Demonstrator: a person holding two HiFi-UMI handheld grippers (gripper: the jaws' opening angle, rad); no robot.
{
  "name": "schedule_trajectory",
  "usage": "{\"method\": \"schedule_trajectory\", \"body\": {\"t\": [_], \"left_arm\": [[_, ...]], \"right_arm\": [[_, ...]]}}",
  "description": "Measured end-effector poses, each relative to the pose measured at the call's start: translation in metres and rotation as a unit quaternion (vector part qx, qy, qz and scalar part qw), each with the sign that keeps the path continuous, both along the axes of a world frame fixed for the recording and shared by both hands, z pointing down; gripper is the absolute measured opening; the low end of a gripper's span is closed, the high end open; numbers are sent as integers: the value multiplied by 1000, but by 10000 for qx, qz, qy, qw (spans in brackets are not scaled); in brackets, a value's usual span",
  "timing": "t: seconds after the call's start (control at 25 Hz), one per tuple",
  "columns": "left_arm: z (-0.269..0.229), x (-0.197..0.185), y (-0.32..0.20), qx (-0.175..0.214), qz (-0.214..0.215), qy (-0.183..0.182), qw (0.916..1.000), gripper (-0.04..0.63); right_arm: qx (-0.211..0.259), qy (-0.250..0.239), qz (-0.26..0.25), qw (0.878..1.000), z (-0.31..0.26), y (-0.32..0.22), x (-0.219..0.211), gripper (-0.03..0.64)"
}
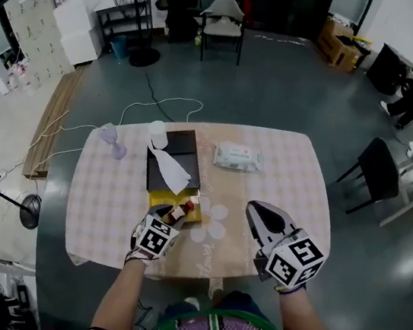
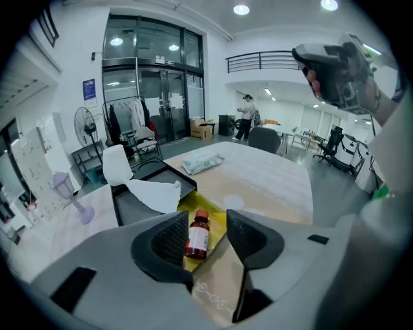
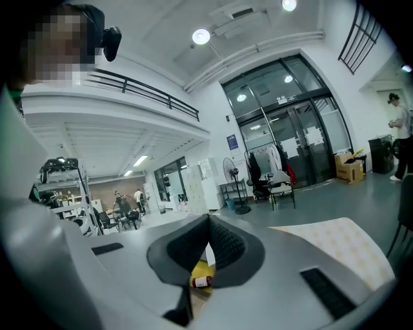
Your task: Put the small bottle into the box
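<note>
My left gripper [image 2: 206, 224] is held low over the table [image 2: 271, 177] with its jaws apart and gripping nothing. Just ahead of its jaw tips, seen through the gap, the small bottle [image 2: 197, 237] lies on its side on the yellow lining of the open box [image 2: 211, 205]. It is brown, with a red cap and a white label. Beyond the bottle, white tissue paper [image 2: 151, 193] spills over the box's black tray [image 2: 132, 207]. Further ahead and to the right lies a pack of wipes [image 2: 202, 163]. My right gripper [image 3: 208, 222] is raised to the right of the left one, jaws pressed together and empty. The bottle is well off to its left.
</note>
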State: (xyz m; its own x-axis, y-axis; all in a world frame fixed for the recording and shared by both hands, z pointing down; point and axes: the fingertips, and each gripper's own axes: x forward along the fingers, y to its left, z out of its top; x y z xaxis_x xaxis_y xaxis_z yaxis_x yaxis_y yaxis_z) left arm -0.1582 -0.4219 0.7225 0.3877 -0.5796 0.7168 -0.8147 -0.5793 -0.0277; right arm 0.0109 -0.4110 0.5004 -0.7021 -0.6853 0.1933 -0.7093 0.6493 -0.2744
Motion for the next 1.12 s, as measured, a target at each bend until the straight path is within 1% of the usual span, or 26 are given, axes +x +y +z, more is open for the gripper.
{"method": "schedule_trajectory", "body": {"t": [0.24, 0.44, 0.56, 0.8, 1.0, 1.12], "left_arm": [[-42, -8, 38, 182, -276, 492, 9982, 207], [-82, -12, 63, 539, -376, 836, 9943, 207], [-110, -16, 79, 759, -431, 1061, 9905, 207], [-170, -24, 110, 1240, -516, 1639, 9773, 207], [-215, -25, 138, 1618, -540, 2005, 9647, 207], [-243, -27, 153, 1871, -511, 2160, 9569, 207]], "right_arm": [[122, 120, 126, 9998, -20, 29, -1, 7], [240, 102, 188, 9995, -33, 52, -6, 6], [301, 114, 232, 9992, -44, 66, -10, 6], [459, 108, 307, 9984, -66, 91, -19, 6], [585, 110, 344, 9976, -83, 112, -18, 6], [704, 77, 375, 9968, -94, 121, -19, 6]]}}
